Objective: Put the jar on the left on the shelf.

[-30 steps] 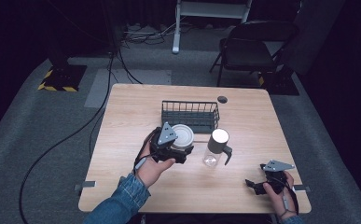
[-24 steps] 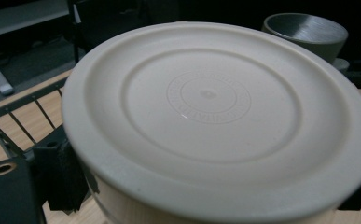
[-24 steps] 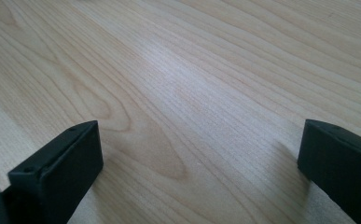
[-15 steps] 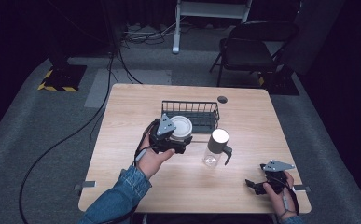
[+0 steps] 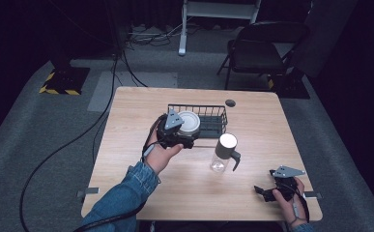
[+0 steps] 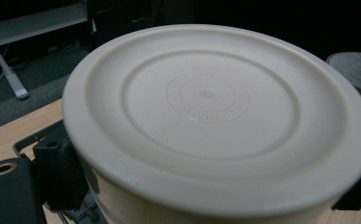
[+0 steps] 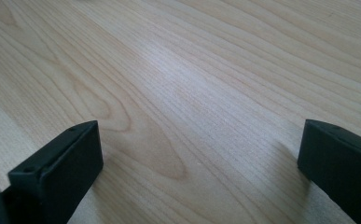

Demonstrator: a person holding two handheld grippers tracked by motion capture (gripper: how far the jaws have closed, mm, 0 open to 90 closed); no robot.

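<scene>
1. Two grippers are counted: the left gripper (image 5: 180,136) and the right gripper (image 5: 266,192).
2. One cream bowl (image 5: 188,122), bottom up, is counted.
3. One wire basket (image 5: 212,116) is counted.
4. One clear bottle (image 5: 222,152) with a dark handle is counted.
5. One wooden table (image 5: 141,111) is counted.
6. One folding chair (image 5: 257,50) is counted beyond the table.
7. One small dark round spot (image 5: 230,103) is counted on the table's far edge; what it is cannot be told.

Floor: grey carpet (image 5: 44,145), black cables (image 5: 126,63) trailing.
Furniture: black folding chair (image 5: 257,48); white stand (image 5: 213,9).
Marking: yellow-black hazard base (image 5: 61,82).
Light: dim surroundings.
</scene>
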